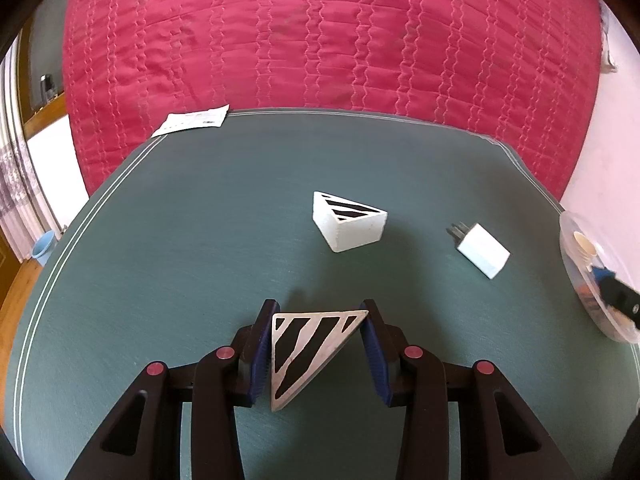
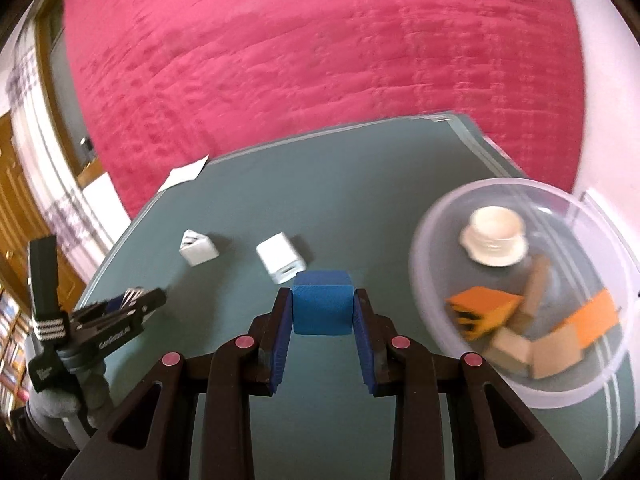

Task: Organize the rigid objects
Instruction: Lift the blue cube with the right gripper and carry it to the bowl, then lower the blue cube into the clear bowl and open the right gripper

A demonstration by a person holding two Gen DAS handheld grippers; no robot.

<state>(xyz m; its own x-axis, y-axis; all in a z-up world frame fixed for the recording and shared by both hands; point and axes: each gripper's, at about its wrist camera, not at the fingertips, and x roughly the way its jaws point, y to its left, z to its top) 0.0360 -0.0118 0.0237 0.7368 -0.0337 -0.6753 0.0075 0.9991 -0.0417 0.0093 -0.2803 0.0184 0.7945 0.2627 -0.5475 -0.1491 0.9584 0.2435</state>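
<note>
My left gripper [image 1: 320, 312] is shut on a white triangular block with black stripes [image 1: 304, 352], held over the green table [image 1: 180, 260]. A second striped triangular block [image 1: 348, 220] and a white charger plug [image 1: 482, 252] lie on the table ahead. My right gripper [image 2: 322, 300] is shut on a blue cube [image 2: 322, 304], just left of a clear plastic bowl [image 2: 440, 220] that holds orange and tan blocks [image 2: 484, 312] and a white cup-like piece [image 2: 494, 238]. The left gripper [image 2: 136, 300] shows at the left in the right wrist view.
A white paper [image 1: 192, 120] lies at the table's far left edge. A red quilted bed [image 1: 320, 40] stands behind the table. The bowl's rim [image 1: 568, 248] shows at the right edge of the left wrist view. A blue bucket [image 1: 42, 246] stands on the floor at left.
</note>
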